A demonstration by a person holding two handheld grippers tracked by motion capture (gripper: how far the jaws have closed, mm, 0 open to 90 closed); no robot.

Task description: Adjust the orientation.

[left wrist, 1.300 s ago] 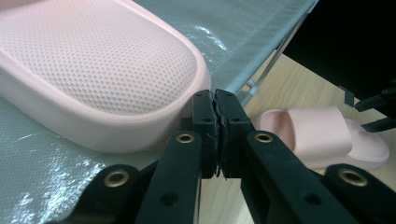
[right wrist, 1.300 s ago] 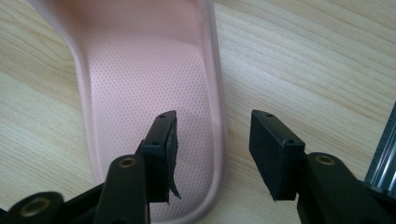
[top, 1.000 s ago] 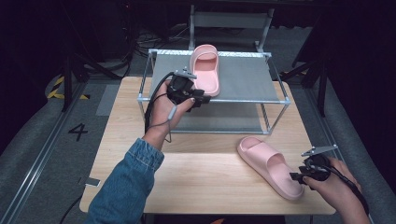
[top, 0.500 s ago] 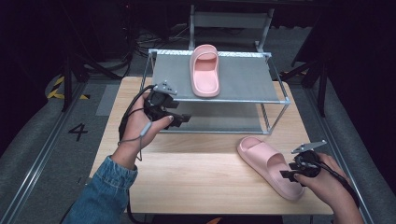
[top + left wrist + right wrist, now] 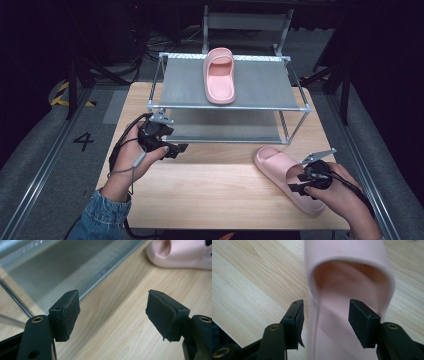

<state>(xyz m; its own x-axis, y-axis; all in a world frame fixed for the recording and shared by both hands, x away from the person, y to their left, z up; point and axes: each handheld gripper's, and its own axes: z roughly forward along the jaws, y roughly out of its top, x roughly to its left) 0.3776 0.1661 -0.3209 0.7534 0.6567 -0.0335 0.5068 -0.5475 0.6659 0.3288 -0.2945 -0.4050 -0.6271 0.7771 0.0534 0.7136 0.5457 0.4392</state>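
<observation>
One pink slipper [image 5: 220, 75] lies on the top shelf of the metal rack [image 5: 260, 82], toe toward me. A second pink slipper [image 5: 280, 167] [image 5: 347, 265] lies on the wooden table at the right, and also appears far off in the left gripper view [image 5: 180, 252]. My left gripper [image 5: 177, 148] [image 5: 112, 312] hovers low over the table in front of the rack's left corner; its jaws have just been opening and hold nothing. My right gripper [image 5: 295, 182] [image 5: 325, 320] straddles the side rim at the slipper's heel end. Its jaws have just been opening, and the pads do not press.
The rack has a lower grey shelf [image 5: 62, 267] just above the table [image 5: 225, 195], and thin metal posts at its corners. A black cable [image 5: 117, 155] trails from the left gripper. Dark floor and stands surround the table.
My left hand has let go of the slipper on the top shelf and come down and back toward the table's left front. The right hand edged slightly over the other slipper's heel.
</observation>
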